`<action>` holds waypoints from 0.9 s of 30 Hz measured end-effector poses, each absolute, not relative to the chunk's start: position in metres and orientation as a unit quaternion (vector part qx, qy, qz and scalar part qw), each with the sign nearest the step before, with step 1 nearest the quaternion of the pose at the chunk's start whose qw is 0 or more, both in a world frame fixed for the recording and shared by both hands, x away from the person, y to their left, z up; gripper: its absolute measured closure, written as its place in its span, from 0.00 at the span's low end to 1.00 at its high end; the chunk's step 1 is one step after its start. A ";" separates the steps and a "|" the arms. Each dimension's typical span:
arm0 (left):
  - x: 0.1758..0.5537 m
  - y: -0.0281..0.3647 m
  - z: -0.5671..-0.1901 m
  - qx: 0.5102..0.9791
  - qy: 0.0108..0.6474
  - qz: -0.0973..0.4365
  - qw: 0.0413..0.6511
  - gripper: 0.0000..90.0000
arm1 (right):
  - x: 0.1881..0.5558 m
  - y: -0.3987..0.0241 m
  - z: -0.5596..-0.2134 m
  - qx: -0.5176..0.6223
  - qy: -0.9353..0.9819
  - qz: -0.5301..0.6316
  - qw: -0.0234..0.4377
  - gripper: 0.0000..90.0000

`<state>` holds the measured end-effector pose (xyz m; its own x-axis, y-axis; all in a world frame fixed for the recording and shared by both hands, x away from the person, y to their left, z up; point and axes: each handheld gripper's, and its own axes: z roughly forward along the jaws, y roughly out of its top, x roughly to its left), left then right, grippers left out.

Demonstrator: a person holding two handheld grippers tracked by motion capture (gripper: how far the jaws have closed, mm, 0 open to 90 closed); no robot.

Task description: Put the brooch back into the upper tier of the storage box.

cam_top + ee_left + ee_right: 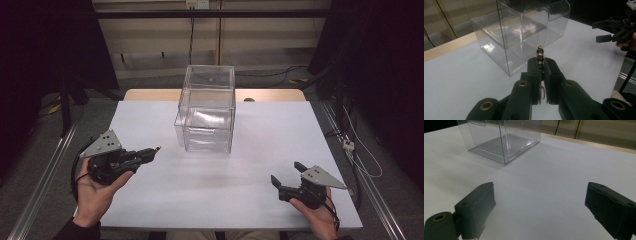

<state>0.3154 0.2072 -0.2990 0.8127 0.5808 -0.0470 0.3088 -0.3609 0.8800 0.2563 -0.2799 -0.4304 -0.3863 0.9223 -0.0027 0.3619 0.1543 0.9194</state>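
A short string of black and gold beads point(540, 55) sticks out from between the jaws of my left gripper point(541, 63), which is shut on it. In the high view that gripper point(151, 151) is held above the table's left side and points at a clear plastic box point(207, 107). The box point(524, 30) stands open-topped at the middle back of the white table, a short way beyond the beads. My right gripper point(286, 172) hovers near the front right corner, jaws wide apart with nothing between them point(539, 202). It also appears far off in the left gripper view point(609, 31).
The white sheet point(250, 190) covers the table, with a strip of bare wood point(150, 94) along its back edge. Metal rails point(45, 175) run beside both table sides, and cables lie on the floor to the right point(362, 155).
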 end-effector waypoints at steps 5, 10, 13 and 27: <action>0.318 0.204 -0.293 0.809 0.269 0.139 0.504 0.93 | 0.256 -0.280 -0.430 0.462 0.695 0.458 0.305 0.10; 0.318 0.204 -0.288 0.808 0.267 0.143 0.506 0.93 | 0.255 -0.280 -0.430 0.463 0.695 0.458 0.306 0.10; 0.319 0.205 -0.285 0.806 0.265 0.142 0.509 0.93 | 0.256 -0.280 -0.430 0.463 0.695 0.458 0.306 0.10; 0.328 0.200 -0.271 0.800 0.256 0.121 0.529 0.93 | 0.256 -0.280 -0.430 0.463 0.695 0.458 0.306 0.10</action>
